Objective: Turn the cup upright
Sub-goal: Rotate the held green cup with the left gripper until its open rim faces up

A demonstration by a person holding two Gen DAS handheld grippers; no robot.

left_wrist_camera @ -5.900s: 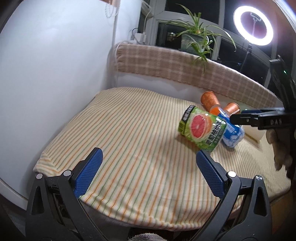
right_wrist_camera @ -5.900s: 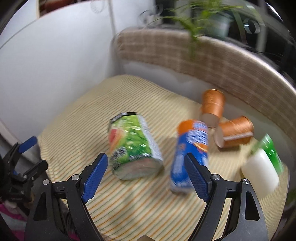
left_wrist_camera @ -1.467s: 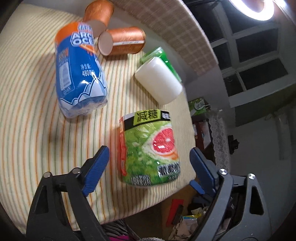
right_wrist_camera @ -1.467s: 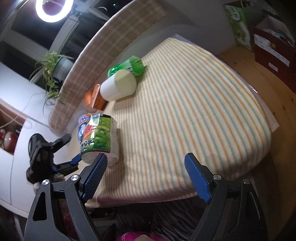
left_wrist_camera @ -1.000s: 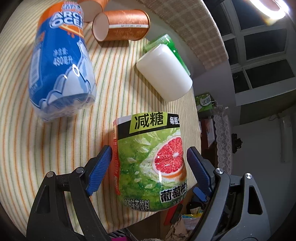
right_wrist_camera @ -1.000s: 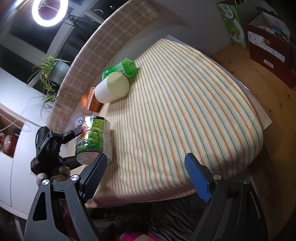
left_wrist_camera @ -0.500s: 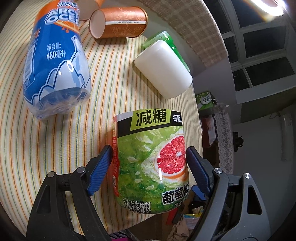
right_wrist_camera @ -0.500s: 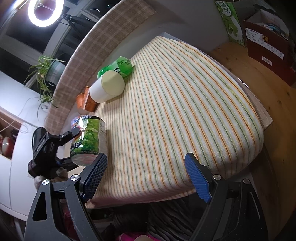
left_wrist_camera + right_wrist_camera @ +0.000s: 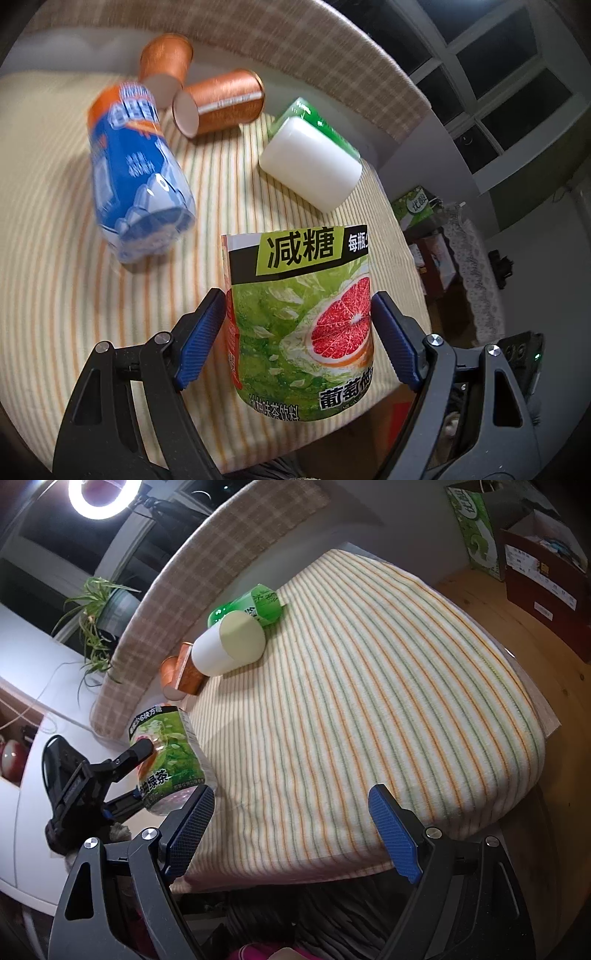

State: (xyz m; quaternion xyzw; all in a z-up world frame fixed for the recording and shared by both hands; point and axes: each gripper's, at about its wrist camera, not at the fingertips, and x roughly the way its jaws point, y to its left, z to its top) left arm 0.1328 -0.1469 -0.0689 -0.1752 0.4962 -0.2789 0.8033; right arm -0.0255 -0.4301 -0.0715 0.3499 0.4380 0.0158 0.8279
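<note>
My left gripper (image 9: 299, 332) is shut on the green grapefruit-label cup (image 9: 301, 317), its blue pads pressing both sides; the cup is lifted and tilted above the striped cloth (image 9: 55, 295). In the right wrist view the same cup (image 9: 166, 753) hangs in the left gripper (image 9: 140, 771) at the table's left edge. My right gripper (image 9: 291, 830) is open and empty, held off the near edge of the table.
A blue bottle-cup (image 9: 136, 184), two orange cups (image 9: 221, 101), a white cup (image 9: 310, 166) and a green cup (image 9: 317, 122) lie on their sides near the plaid backrest (image 9: 332, 62). Cardboard boxes (image 9: 535, 565) stand on the wooden floor to the right.
The left gripper closed around the green cup, then lifted and turned it more upright. The right gripper stayed open and nearly still.
</note>
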